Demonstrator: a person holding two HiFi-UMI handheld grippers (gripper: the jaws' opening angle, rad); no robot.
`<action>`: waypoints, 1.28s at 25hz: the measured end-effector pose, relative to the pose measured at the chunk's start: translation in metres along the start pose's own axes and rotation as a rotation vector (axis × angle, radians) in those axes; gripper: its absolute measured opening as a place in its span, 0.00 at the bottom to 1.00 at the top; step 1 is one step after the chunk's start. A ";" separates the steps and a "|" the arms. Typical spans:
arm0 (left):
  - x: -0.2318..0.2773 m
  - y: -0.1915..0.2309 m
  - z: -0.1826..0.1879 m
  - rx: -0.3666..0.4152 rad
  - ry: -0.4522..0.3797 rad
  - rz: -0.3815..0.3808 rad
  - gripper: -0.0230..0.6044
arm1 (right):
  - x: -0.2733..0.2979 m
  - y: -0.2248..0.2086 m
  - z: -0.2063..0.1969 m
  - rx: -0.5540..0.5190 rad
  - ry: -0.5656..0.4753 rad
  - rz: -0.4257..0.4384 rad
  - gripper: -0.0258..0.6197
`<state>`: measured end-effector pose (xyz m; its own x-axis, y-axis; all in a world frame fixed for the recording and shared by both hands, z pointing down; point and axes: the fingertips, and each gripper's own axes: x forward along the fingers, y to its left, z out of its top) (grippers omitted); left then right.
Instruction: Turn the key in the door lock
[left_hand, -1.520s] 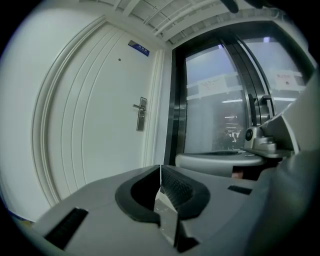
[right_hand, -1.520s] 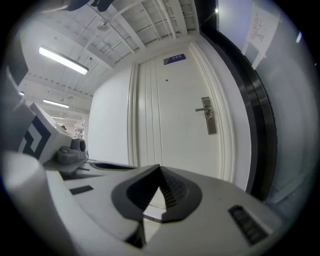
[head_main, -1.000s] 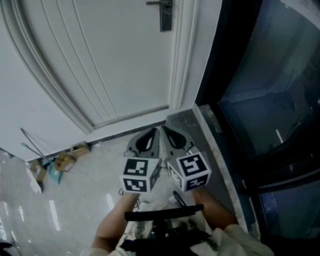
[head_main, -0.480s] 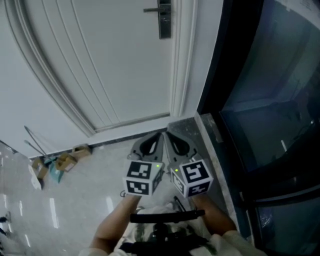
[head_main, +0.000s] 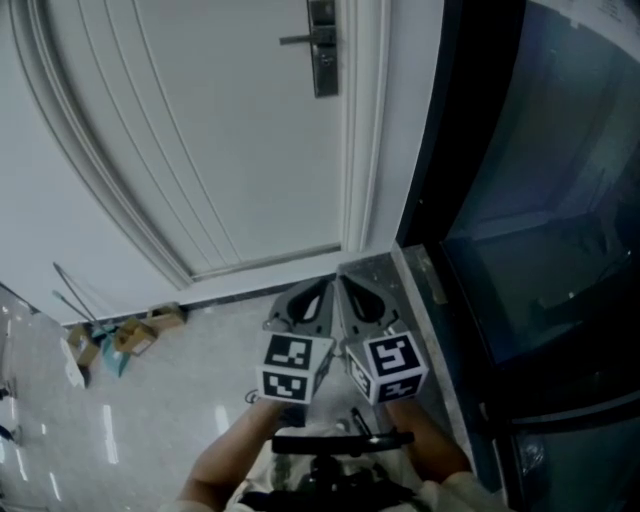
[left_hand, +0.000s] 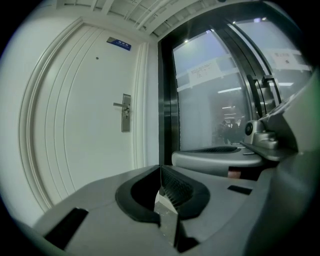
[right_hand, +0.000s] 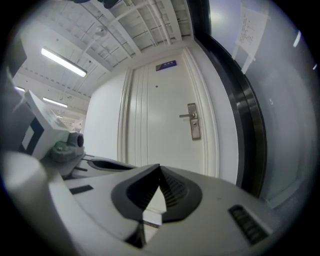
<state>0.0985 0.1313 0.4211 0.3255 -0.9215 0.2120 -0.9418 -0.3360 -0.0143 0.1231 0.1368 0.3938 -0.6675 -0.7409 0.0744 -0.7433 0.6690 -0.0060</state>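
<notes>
A white door (head_main: 200, 130) has a metal lock plate with a lever handle (head_main: 322, 45) near its right edge, which also shows as the lock plate (left_hand: 126, 113) and lock plate (right_hand: 192, 121) in the gripper views. The plate is too small for me to make out a key. My left gripper (head_main: 322, 286) and right gripper (head_main: 342, 284) are held side by side, low and well short of the door, pointing at it. The left gripper (left_hand: 160, 168) is shut with nothing between its jaws. The right gripper (right_hand: 160, 168) is shut and empty too.
A dark-framed glass wall (head_main: 540, 200) runs along the right of the door. A grey stone threshold (head_main: 380, 275) lies ahead of the grippers. Cardboard scraps and thin rods (head_main: 110, 340) lie on the floor at the left. A small blue sign (left_hand: 119, 44) sits above the door.
Both grippers have moved forward together toward the door. The lock plate and handle have come further into the head view from its top edge. Both pairs of jaws stay shut.
</notes>
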 end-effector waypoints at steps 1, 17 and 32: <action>0.003 0.000 0.000 0.000 -0.002 -0.004 0.07 | 0.001 -0.002 0.000 -0.004 0.000 -0.004 0.05; 0.096 0.088 0.023 -0.037 -0.035 -0.125 0.07 | 0.123 -0.037 0.007 -0.054 0.068 -0.094 0.05; 0.145 0.192 0.090 -0.017 -0.145 -0.251 0.07 | 0.236 -0.044 0.059 -0.181 0.039 -0.184 0.05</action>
<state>-0.0271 -0.0843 0.3607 0.5558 -0.8288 0.0652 -0.8313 -0.5545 0.0373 -0.0045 -0.0709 0.3529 -0.5172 -0.8504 0.0965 -0.8292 0.5259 0.1894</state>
